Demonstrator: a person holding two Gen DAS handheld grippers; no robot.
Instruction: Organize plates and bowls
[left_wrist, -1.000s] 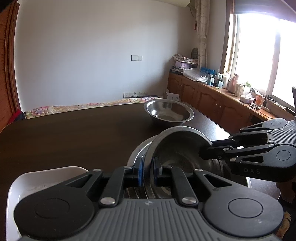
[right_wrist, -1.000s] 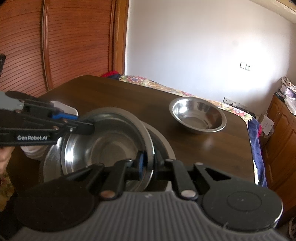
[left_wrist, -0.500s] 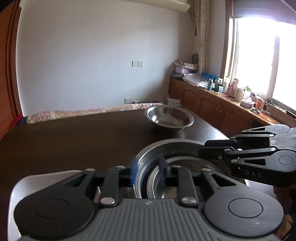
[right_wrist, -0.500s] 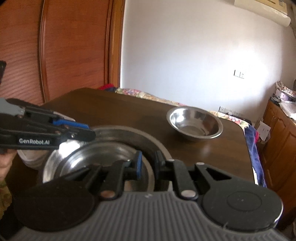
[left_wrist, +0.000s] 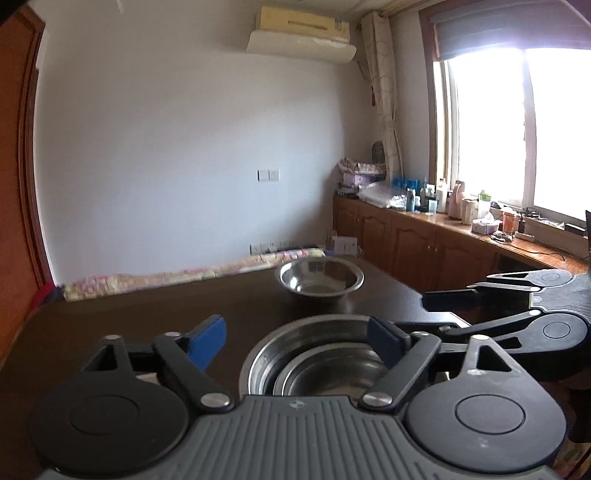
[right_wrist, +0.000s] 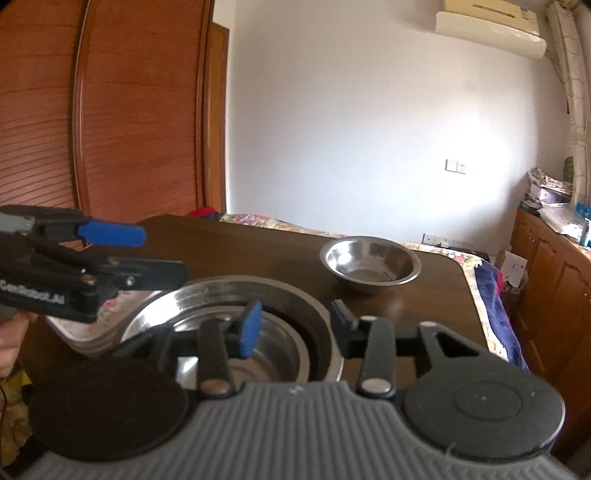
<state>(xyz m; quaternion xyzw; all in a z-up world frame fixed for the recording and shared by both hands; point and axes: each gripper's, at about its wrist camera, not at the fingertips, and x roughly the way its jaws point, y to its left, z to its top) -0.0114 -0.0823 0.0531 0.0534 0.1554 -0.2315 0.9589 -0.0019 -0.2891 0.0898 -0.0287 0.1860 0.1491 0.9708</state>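
We are seeing both grippers' jaws having just been opening around the nested steel bowls. The left gripper and right gripper are standing apart, gripping nothing. A lone bowl is sitting beyond them on the counter.

Likely a home: dark dining table, wooden cabinets, wall air conditioner.

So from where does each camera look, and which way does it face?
Left wrist: on the left gripper, facing the window side; its open jaws and the right gripper show.
Right wrist: on the right gripper, facing the wooden doors; the left gripper shows.
Shared: stacked bowls, far bowl.
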